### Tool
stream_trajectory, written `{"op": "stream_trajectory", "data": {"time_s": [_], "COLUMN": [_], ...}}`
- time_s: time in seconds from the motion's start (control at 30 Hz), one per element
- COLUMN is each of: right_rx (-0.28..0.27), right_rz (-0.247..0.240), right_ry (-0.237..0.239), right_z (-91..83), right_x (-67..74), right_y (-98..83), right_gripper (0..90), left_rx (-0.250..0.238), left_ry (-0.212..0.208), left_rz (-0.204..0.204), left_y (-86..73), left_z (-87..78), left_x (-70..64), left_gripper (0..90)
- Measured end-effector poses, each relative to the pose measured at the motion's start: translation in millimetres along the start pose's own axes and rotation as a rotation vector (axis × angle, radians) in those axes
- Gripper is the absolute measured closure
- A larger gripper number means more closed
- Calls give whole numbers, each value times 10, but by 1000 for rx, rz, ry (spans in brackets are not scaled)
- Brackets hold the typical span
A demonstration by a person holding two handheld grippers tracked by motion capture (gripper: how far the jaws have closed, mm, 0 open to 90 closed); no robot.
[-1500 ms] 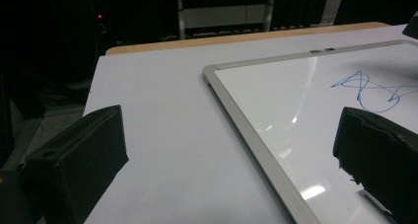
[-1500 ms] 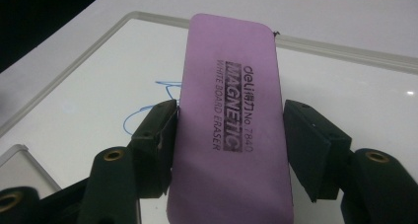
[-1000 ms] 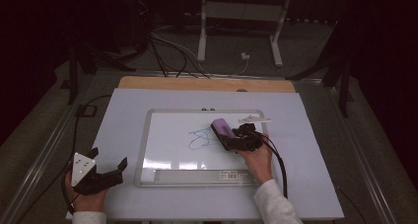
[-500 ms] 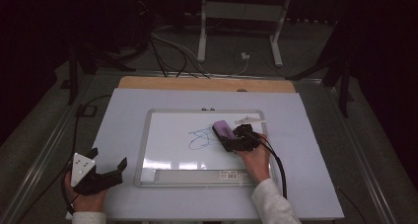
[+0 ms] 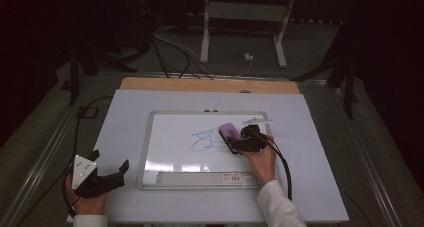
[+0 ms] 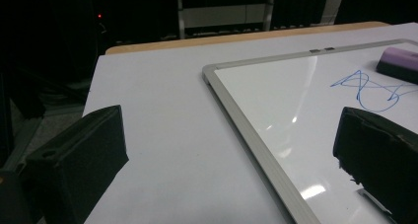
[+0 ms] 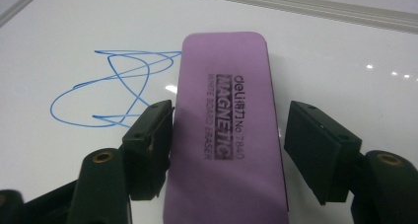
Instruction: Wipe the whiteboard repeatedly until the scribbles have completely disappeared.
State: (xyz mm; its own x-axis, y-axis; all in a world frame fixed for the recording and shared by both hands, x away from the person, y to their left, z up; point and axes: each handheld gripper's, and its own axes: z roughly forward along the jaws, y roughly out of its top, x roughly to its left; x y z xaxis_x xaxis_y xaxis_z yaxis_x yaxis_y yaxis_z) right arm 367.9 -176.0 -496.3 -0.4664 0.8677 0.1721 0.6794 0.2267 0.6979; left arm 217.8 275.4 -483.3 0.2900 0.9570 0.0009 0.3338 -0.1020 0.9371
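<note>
**Purple eraser sits between parted jaws beside the blue scribble**

Purple foam faces up as the eraser (image 7: 227, 130) lies flat on the whiteboard (image 5: 170, 137), lengthwise between the jaws of the right tool (image 7: 229, 145). Those jaws have just been opening: the left-hand pad sits at the eraser's edge, while a clear gap shows on the other side, so nothing is clamped. The blue scribble (image 7: 116, 88) lies just ahead and to the left of this tool, touching the eraser's far corner. To wipe well, the jaws would likely need to close square on the eraser's long sides, keeping it flat on the board before sweeping left across the lines. The left tool (image 5: 107, 174) rests wide and empty on the table (image 5: 125, 107), beside the board's near corner. The eraser's near end is cut off by the right gripper view's lower edge, its felt underside is hidden, and the white item (image 5: 257, 121) beyond the right tool is too small to identify.
</note>
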Motion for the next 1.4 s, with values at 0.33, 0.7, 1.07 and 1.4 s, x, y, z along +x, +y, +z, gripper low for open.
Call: {"op": "stream_trajectory", "data": {"time_s": [0.33, 0.7, 1.07, 1.4], "right_rx": [29, 32, 43, 39], "right_rz": [-11, -3, -59, 10], "right_ry": [-30, -46, -9, -83], "right_z": [63, 99, 148, 112], "right_x": [18, 120, 272, 98], "right_y": [-11, 6, 20, 40], "right_gripper": [406, 409, 410, 410], "left_rx": [0, 2, 0, 3], "left_ry": [0, -1, 0, -1], "left_rz": [0, 3, 0, -1], "left_y": [0, 1, -2, -4], "left_z": [-3, 8, -2, 8], "left_x": [2, -12, 3, -7], "left_gripper": [7, 7, 7, 7]}}
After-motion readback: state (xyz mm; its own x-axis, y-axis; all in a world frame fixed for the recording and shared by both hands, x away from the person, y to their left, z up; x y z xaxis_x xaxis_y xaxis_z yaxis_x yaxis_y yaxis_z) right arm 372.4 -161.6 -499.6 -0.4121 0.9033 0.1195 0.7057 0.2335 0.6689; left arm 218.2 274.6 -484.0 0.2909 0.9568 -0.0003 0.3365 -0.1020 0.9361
